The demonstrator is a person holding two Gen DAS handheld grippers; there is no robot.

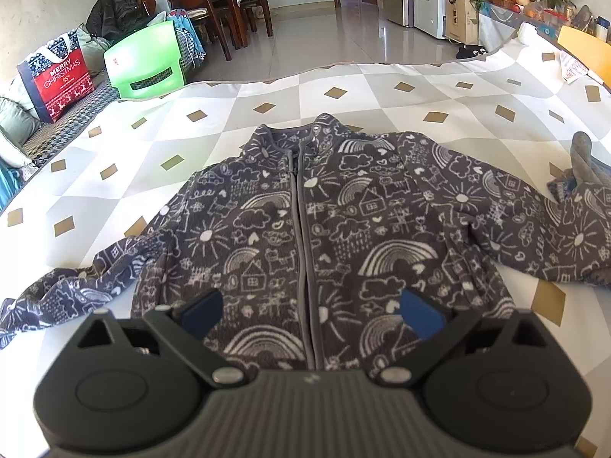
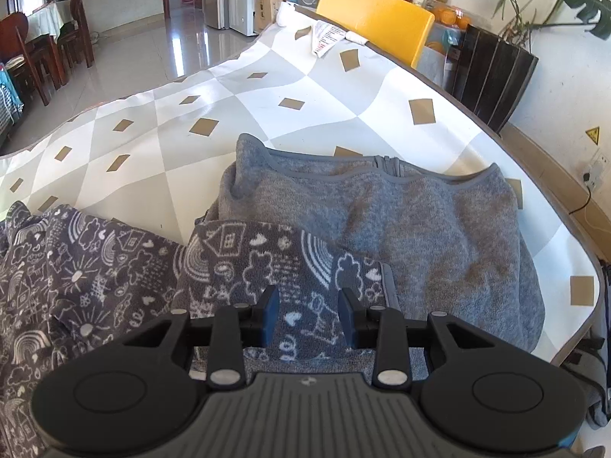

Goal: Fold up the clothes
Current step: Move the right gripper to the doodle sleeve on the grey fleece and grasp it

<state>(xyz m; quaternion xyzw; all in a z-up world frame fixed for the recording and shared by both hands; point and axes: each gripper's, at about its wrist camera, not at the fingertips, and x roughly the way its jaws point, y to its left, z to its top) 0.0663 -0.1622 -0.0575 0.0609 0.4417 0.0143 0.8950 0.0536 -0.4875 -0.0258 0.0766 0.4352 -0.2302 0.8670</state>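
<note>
A dark grey fleece jacket (image 1: 343, 229) with white doodle print lies front up and zipped on the diamond-patterned tablecloth (image 1: 152, 145), both sleeves spread out. My left gripper (image 1: 311, 305) hovers over the jacket's hem, open, with nothing gripped between its blue pads. In the right wrist view, the jacket's right sleeve (image 2: 267, 259) lies across a plain grey fleece garment (image 2: 420, 221). My right gripper (image 2: 309, 305) sits at the sleeve's cuff end, its jaws narrowly apart, and the cloth looks flat between the pads (image 2: 269, 315).
A green plastic chair (image 1: 147, 61) and a red Christmas bag (image 1: 57, 76) stand beyond the far left edge. A yellow chair (image 2: 374, 23) and a dark slatted chair (image 2: 492, 76) line the right edge. A printed paper (image 2: 326, 38) lies at the far corner.
</note>
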